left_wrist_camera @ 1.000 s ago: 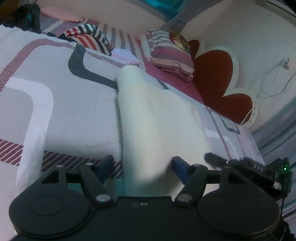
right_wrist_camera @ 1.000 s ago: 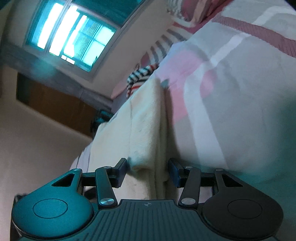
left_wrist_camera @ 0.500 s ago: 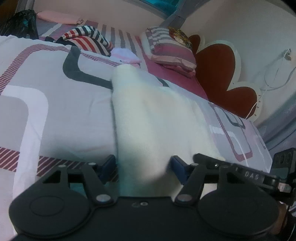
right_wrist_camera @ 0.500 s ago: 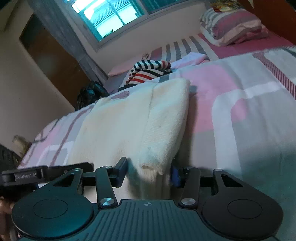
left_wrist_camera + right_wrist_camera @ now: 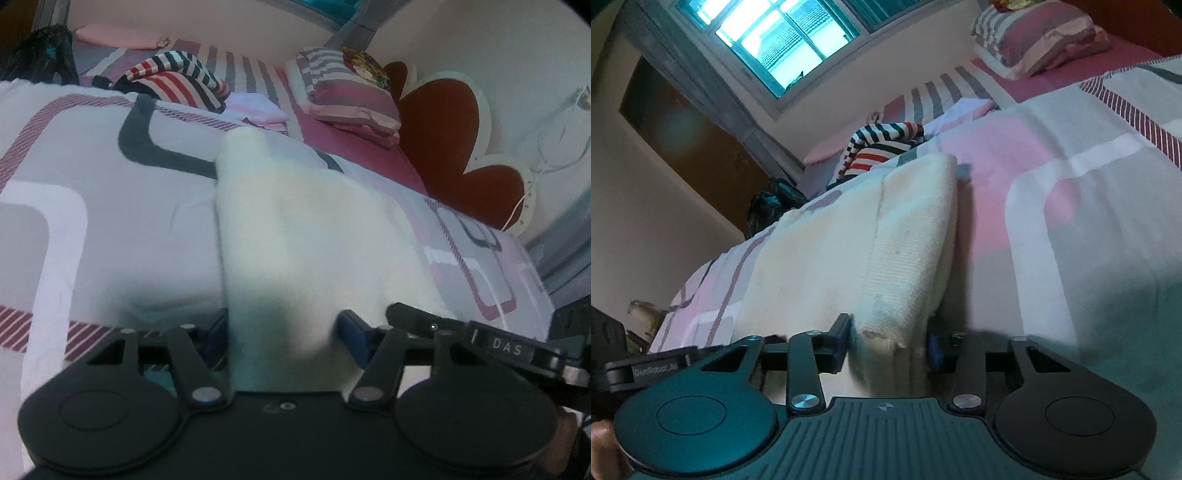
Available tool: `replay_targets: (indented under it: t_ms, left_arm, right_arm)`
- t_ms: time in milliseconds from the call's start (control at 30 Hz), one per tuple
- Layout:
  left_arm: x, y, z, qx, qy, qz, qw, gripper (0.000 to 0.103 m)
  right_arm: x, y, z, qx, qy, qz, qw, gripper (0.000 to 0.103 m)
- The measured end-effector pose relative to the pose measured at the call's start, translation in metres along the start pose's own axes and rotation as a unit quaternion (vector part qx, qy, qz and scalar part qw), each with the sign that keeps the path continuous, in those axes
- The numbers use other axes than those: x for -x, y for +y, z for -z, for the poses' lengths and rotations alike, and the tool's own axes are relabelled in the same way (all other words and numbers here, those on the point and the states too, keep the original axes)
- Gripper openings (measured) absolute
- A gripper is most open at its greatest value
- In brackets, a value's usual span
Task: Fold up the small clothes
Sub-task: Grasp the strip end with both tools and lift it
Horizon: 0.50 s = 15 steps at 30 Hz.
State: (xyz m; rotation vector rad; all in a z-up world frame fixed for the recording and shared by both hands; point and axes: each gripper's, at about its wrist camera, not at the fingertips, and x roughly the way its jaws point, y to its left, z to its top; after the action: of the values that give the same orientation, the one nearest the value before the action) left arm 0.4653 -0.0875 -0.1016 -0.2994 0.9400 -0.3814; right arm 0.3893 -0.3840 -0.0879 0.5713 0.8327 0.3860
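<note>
A cream knit garment (image 5: 314, 229) lies flat on the patterned bedspread (image 5: 92, 206), with a folded long edge (image 5: 916, 236) in the right wrist view. My left gripper (image 5: 282, 332) is at the near left corner. Its jaws are closing with the cloth between them, the left pad just outside the garment's edge. My right gripper (image 5: 890, 343) is at the near right corner, its jaws closing around the folded edge. Neither pair of pads visibly squeezes the cloth. Each view shows the other gripper at its side: the right gripper (image 5: 480, 343) and the left gripper (image 5: 646, 369).
A red, white and black striped garment (image 5: 177, 77) and a folded pink cloth (image 5: 255, 109) lie beyond the cream one. Stacked pillows (image 5: 347, 88) rest against a red flower-shaped headboard (image 5: 443, 122). A black bag (image 5: 40, 51) sits far left, below a window (image 5: 783, 40).
The right wrist view has rolled from steeply tilted to nearly level, and its jaws have narrowed around the folded edge. The left jaws narrowed slightly. The right gripper slid further into the left view.
</note>
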Motion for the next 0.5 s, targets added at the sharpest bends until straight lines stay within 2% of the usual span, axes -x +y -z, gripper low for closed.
replay_targets:
  t_ms: [67, 133, 200, 333, 500]
  left_arm:
    - [0.001, -0.005, -0.001, -0.019, -0.004, -0.006, 0.9998, 0.038]
    - [0.008, -0.009, -0.002, -0.036, -0.01, -0.007, 0.9993, 0.034]
    - [0.016, -0.01, -0.003, -0.044, -0.015, -0.007, 0.9989, 0.032]
    - [0.038, -0.007, -0.003, -0.049, -0.03, -0.016, 0.9982, 0.031]
    - [0.088, 0.012, -0.005, -0.06, -0.061, -0.037, 0.9957, 0.031]
  right_arm:
    - [0.0, 0.008, 0.001, 0.022, -0.005, 0.01, 1.0, 0.031]
    - [-0.001, 0.02, 0.002, 0.054, -0.011, 0.025, 0.998, 0.029]
    - [0.0, 0.033, 0.001, 0.074, -0.019, 0.03, 0.997, 0.029]
    - [0.0, 0.057, 0.001, 0.092, -0.033, 0.014, 0.995, 0.028]
    - [-0.006, 0.11, 0.009, 0.127, -0.035, -0.008, 0.991, 0.028]
